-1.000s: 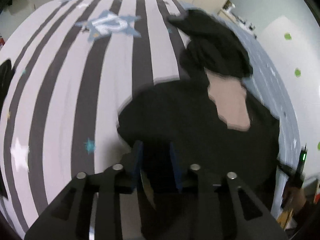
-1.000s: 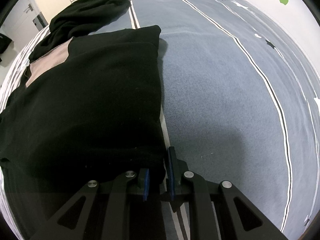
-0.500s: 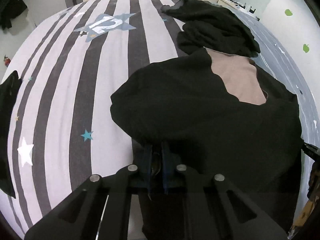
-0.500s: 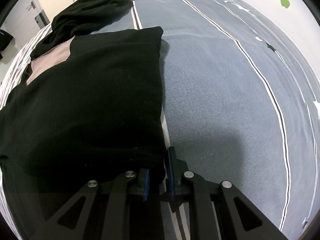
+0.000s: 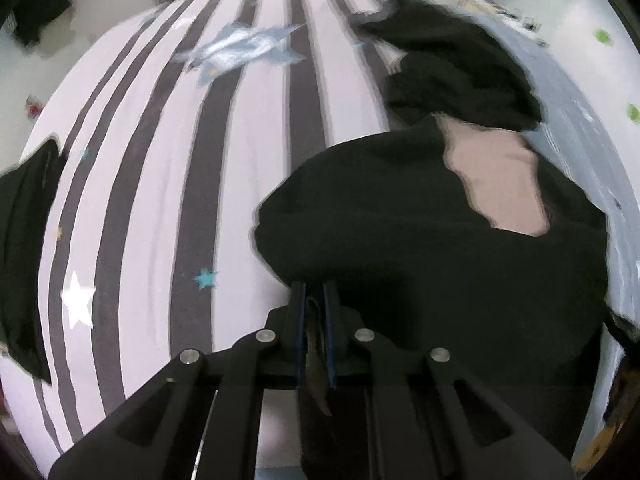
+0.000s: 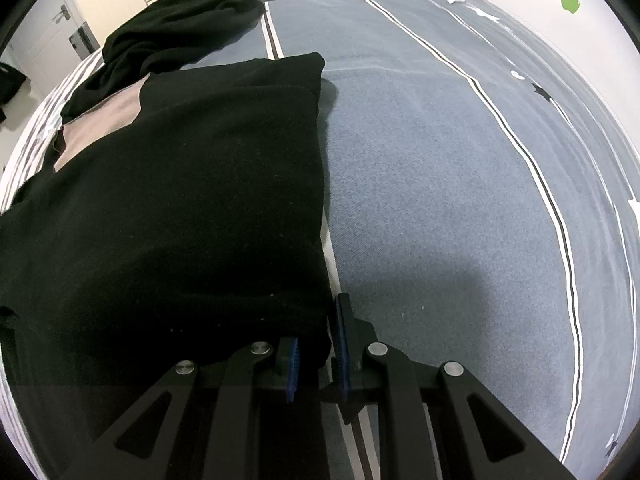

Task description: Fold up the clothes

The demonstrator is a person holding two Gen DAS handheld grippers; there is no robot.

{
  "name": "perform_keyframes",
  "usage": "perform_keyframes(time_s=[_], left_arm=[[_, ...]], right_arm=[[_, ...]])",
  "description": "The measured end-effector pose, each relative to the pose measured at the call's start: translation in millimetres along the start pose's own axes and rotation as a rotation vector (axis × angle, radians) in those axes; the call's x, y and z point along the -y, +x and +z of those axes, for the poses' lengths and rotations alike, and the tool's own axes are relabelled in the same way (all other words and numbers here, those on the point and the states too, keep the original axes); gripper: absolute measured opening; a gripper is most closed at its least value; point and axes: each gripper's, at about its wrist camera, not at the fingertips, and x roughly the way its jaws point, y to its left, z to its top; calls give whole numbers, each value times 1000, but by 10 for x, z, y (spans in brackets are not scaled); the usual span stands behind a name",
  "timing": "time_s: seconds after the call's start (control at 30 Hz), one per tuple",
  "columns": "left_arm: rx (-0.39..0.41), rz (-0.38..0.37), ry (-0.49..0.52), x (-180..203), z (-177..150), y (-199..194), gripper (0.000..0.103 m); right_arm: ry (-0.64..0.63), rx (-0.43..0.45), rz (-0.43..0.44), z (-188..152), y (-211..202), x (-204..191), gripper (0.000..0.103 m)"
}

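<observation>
A black garment (image 5: pixel 420 240) with a pale pink lining patch (image 5: pixel 496 176) lies on the bed. My left gripper (image 5: pixel 314 300) is shut on its near left edge, a fold of fabric pinched between the blue pads. In the right wrist view the same black garment (image 6: pixel 180 200) lies flat with a straight right edge. My right gripper (image 6: pixel 316 344) is shut on its near right corner, low on the bed.
A second crumpled black garment (image 5: pixel 456 72) lies beyond the first; it also shows in the right wrist view (image 6: pixel 176 36). The bed cover has grey and white stripes (image 5: pixel 160 200) on the left and plain blue (image 6: pixel 440 160) on the right. Another dark cloth (image 5: pixel 24 248) lies at the far left.
My left gripper closed from open onto the garment's left edge and now moves, blurring the view. The right gripper has stayed still on its corner.
</observation>
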Motion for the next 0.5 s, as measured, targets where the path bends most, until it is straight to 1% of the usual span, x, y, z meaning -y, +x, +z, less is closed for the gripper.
perform_keyframes(time_s=[0.03, 0.07, 0.1, 0.17, 0.23, 0.3, 0.33, 0.43, 0.5], left_arm=[[8, 42, -49, -112, 24, 4, 8], [17, 59, -94, -221, 38, -16, 7], [32, 52, -114, -285, 37, -56, 7], [73, -14, -101, -318, 2, -177, 7], [83, -77, -32, -204, -53, -255, 7], [66, -108, 50, -18, -118, -258, 8], [61, -96, 75, 57, -143, -233, 8], [39, -23, 112, 225, -215, -99, 8], [27, -10, 112, 279, -251, -15, 8]], right_arm=[[-1, 0, 0, 0, 0, 0, 13], [-2, 0, 1, -2, 2, -1, 13], [-3, 0, 2, -2, 3, 1, 13], [-5, 1, 4, 1, 6, 13, 13], [-8, 2, 7, 4, 8, 24, 13], [-9, 3, 9, 8, 11, 38, 13], [-8, 4, 10, 13, 16, 44, 13], [-3, 5, 7, 2, -2, 68, 13], [-3, 6, 5, 7, 4, 40, 13]])
